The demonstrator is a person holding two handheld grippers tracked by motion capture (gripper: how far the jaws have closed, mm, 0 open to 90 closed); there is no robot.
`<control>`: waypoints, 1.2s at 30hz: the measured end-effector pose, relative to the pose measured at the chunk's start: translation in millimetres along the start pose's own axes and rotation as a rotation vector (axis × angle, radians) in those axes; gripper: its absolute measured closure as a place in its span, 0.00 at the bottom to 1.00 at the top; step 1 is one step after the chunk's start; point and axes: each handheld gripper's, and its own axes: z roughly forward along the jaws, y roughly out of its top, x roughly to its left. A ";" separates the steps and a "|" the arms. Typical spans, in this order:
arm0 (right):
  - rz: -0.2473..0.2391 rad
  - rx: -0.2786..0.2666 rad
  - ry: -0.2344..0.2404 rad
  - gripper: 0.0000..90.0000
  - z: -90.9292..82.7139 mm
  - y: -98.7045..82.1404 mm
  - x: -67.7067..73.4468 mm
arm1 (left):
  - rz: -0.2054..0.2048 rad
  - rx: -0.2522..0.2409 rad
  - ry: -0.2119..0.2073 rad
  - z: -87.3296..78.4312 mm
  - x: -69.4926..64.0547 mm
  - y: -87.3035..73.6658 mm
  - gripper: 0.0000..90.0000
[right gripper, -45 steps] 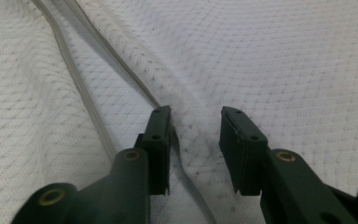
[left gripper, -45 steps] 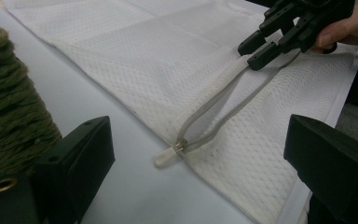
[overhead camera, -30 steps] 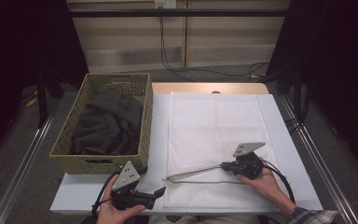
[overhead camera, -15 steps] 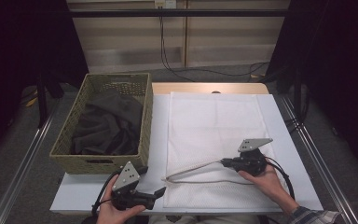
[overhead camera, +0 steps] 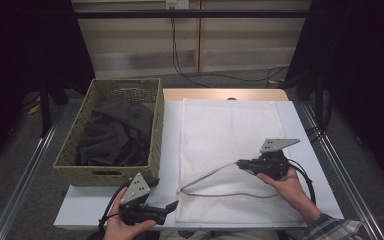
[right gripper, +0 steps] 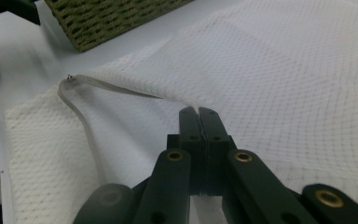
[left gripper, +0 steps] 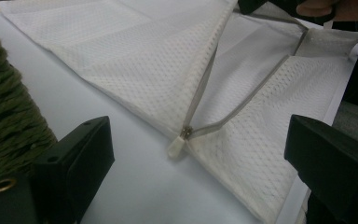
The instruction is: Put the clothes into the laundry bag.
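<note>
High view, mesh bag: the white mesh bag (overhead camera: 232, 150) lies flat on the white surface (overhead camera: 170, 135), just right of the woven basket (overhead camera: 112, 130); its near opening edge is lifted on the right side.
High view, right gripper: the right gripper (overhead camera: 240, 164) sits above the near right part of the bag, its jaws together on the upper edge of the opening, which rises from the bag toward it in a taut line.
High view, left gripper: the left gripper (overhead camera: 172, 206) rests low at the near edge of the surface, in front of the basket and just left of the bag's near left corner, pointing toward the bag.
High view, basket: it holds dark cloth (overhead camera: 112, 135).
Left gripper view, jaws: the two black jaws stand wide apart with nothing between them, over bare surface.
Left gripper view, zipper: the zipper pull (left gripper: 177, 145) lies at the bag's near corner; from it the two grey zipper tapes (left gripper: 205, 88) spread apart, one lifted up toward the right gripper at the top edge, one running along the lower layer.
Left gripper view, basket: its woven wall (left gripper: 4, 126) is close at the left.
Right gripper view, jaws: pressed together, clamped on the mesh edge of the bag.
Right gripper view, opening: the zipper tape curves away to the slider (right gripper: 70, 78) at the far corner, with the basket's wall beyond it.
</note>
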 end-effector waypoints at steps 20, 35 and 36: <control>-0.034 -0.129 0.014 1.00 -13.3 40.2 -2.9 | -0.002 -0.001 -0.004 0.1 -0.4 -0.1 0.09; -0.033 -0.224 0.024 1.00 -21.4 55.6 -4.2 | -0.002 -0.008 -0.014 -3.0 -0.4 1.3 0.09; -0.032 -0.220 0.028 1.00 -20.4 55.3 -3.8 | -0.002 -0.008 -0.014 -3.0 -0.4 1.3 0.10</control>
